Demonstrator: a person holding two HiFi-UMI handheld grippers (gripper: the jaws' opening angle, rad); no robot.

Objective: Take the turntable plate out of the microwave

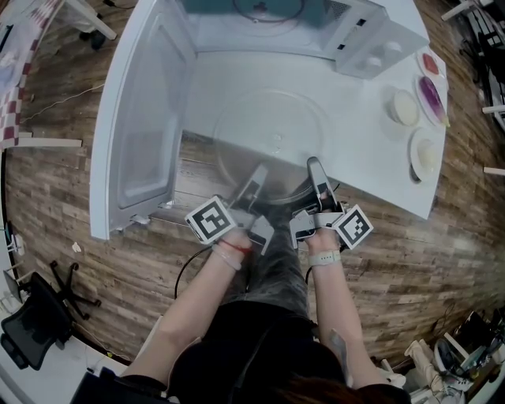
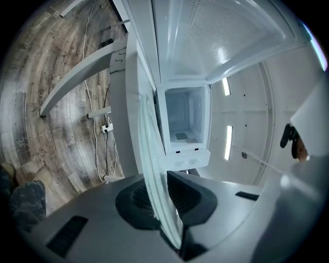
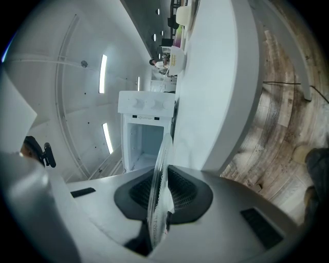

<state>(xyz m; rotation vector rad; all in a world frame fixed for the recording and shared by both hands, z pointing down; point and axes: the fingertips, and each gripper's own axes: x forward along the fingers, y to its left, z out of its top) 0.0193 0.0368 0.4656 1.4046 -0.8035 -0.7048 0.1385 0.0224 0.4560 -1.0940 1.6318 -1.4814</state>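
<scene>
The clear glass plate [image 1: 272, 146] is faint against the white table [image 1: 371, 177]. It lies outside the microwave [image 1: 260, 24], which the frame edge cuts off. The left gripper [image 1: 254, 181] and the right gripper [image 1: 316, 172] each pinch the plate's near rim. Four small dishes [image 1: 404, 106] stand at the right.

One microwave [image 1: 237, 31] with one open door [image 1: 142, 118]. One clear glass plate [image 1: 272, 138]. Two grippers: a left gripper [image 1: 254, 183] and a right gripper [image 1: 316, 175]. One white surface [image 1: 371, 162] carries four small dishes: one red dish [image 1: 430, 63], one purple dish [image 1: 432, 98], one cream dish [image 1: 404, 107] and another cream dish [image 1: 424, 155]. One black chair [image 1: 31, 319].
</scene>
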